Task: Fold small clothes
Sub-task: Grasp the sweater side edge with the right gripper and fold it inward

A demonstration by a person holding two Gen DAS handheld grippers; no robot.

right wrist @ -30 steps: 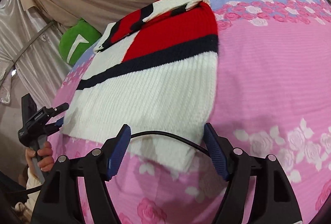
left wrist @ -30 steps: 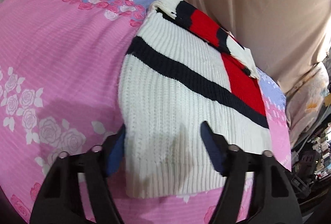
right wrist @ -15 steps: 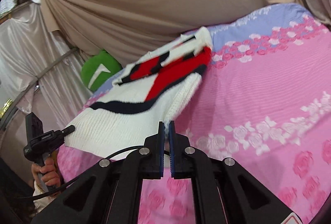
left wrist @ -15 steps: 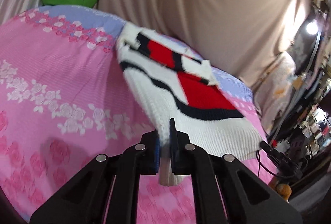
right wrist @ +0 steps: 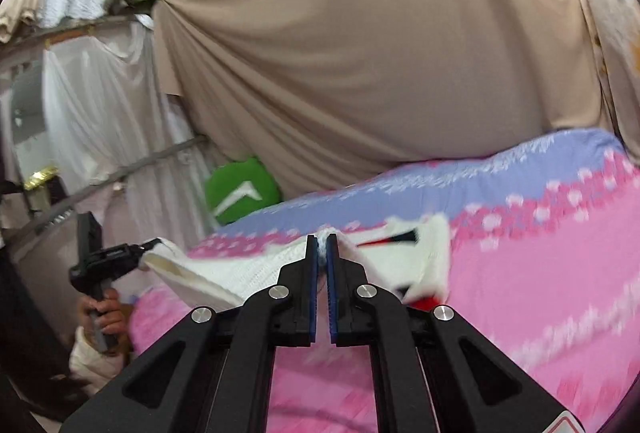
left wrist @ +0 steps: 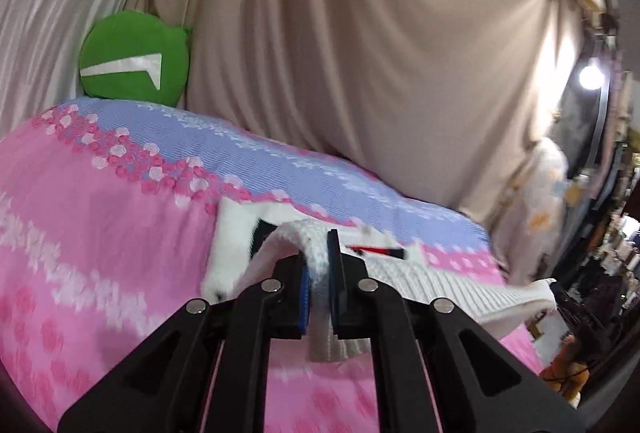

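Both wrist views look along their tongs, sharing the bedspread (left wrist: pixel 100 217).

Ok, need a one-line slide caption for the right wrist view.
Right gripper shut on the white knit sweater, its hem lifted above the pink floral bedspread.

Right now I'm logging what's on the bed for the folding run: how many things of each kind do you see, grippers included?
White knit sweater with red and navy stripes: 1
Round green cushion with a white mark: 1
Pink and lilac floral bedspread: 1
Black two-finger grippers, left gripper and right gripper, each shut on the sweater's hem: 2
Total: 5
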